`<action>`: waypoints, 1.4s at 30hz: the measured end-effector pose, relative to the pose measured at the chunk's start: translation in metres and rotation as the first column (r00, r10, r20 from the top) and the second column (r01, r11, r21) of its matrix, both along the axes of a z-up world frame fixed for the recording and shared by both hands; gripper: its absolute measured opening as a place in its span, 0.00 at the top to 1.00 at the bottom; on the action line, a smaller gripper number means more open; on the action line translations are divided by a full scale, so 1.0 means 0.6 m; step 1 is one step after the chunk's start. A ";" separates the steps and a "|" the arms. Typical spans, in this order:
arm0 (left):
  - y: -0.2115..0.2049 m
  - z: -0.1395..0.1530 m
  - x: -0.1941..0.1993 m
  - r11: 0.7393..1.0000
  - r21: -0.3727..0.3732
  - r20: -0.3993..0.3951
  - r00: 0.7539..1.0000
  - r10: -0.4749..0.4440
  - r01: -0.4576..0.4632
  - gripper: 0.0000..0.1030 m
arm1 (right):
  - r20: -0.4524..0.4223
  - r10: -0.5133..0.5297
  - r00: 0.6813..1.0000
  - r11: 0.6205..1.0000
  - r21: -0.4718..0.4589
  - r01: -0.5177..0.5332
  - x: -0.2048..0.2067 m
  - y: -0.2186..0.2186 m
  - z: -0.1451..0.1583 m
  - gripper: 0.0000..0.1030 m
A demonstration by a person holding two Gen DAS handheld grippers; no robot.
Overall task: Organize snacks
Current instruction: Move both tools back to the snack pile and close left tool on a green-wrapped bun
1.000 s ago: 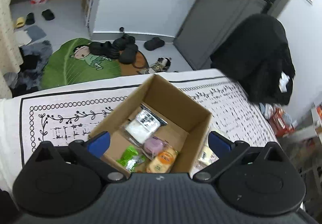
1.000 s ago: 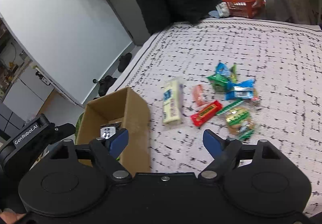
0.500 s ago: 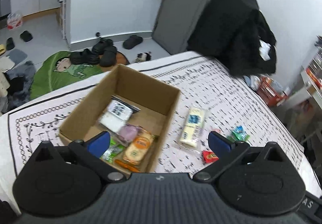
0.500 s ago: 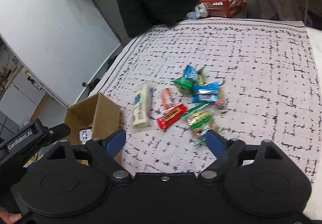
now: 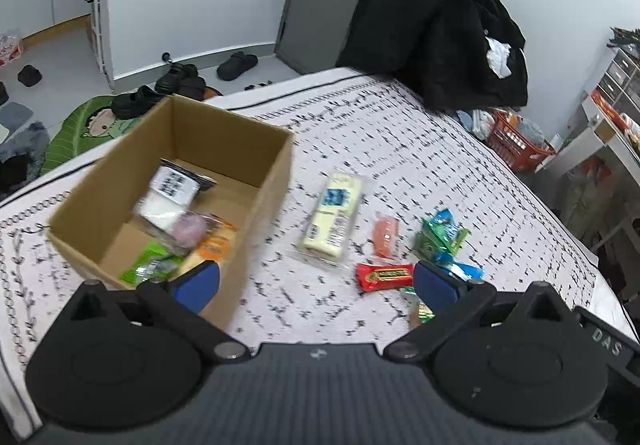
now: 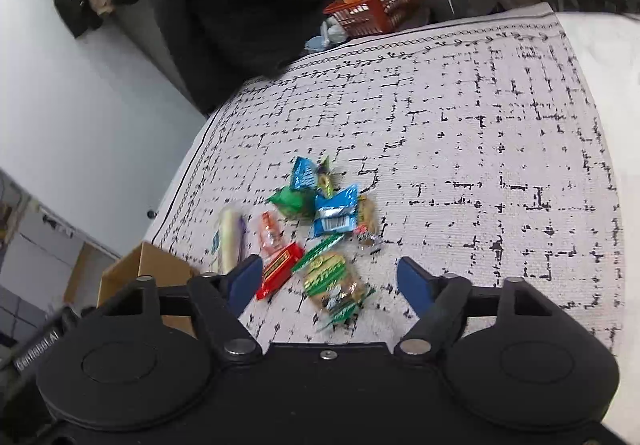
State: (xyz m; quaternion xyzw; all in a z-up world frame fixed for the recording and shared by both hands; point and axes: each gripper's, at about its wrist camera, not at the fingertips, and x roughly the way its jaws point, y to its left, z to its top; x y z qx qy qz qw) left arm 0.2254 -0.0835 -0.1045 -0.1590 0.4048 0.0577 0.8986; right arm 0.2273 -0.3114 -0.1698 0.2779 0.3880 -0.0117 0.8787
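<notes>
Both the left gripper (image 5: 316, 279) and the right gripper (image 6: 330, 279) have their fingers spread and hold nothing. Some snacks (image 5: 180, 221) lie in the cardboard box (image 5: 276, 165), and the other snacks (image 6: 320, 229) lie on the tablecloth (image 6: 480, 133) beside it.

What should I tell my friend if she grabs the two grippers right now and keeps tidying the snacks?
Left hand-held gripper: open, empty, above the table between box and pile.
Right hand-held gripper: open, empty, over the green-yellow packet.
Done: the cardboard box already holds several snacks.
Left: the loose snacks on the tablecloth, including the pale long pack, red bar, orange packet and the blue and green packets, go into the box.
</notes>
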 end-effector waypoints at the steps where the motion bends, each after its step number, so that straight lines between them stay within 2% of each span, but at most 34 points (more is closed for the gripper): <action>1: -0.008 -0.005 0.004 1.000 -0.006 -0.003 1.000 -0.009 0.009 0.01 | 0.000 -0.003 1.000 1.000 -0.002 0.003 0.003 -0.003 -0.004 0.33; 12: -0.088 -0.058 0.043 0.996 -0.035 -0.047 0.995 -0.085 0.083 0.06 | -0.030 -0.038 0.999 0.996 0.077 0.040 0.029 -0.062 -0.069 0.51; 24: -0.152 -0.132 0.077 0.989 -0.078 -0.118 0.984 -0.131 0.122 0.16 | -0.029 -0.068 0.997 0.992 0.100 0.070 0.054 -0.097 -0.106 0.55; 32: -0.175 -0.165 0.092 0.983 -0.109 -0.119 0.979 -0.164 0.151 0.18 | -0.024 -0.035 0.999 0.990 0.135 0.038 0.070 -0.098 -0.120 0.55; 36: -0.182 -0.178 0.097 0.984 -0.094 -0.121 0.979 -0.165 0.154 0.24 | -0.017 -0.007 1.000 0.989 0.147 0.009 0.079 -0.093 -0.124 0.57; 38: -0.182 -0.179 0.097 0.985 -0.084 -0.113 0.981 -0.160 0.151 0.31 | -0.013 0.018 1.000 0.988 0.152 -0.015 0.085 -0.088 -0.124 0.57; 40: -0.176 -0.180 0.097 0.989 -0.075 -0.113 0.984 -0.138 0.130 0.52 | -0.008 0.040 0.999 0.989 0.141 -0.038 0.091 -0.079 -0.125 0.57; 42: -0.165 -0.179 0.097 0.990 -0.090 -0.115 0.987 -0.115 0.105 0.54 | -0.009 0.056 0.998 0.990 0.127 -0.054 0.094 -0.072 -0.125 0.57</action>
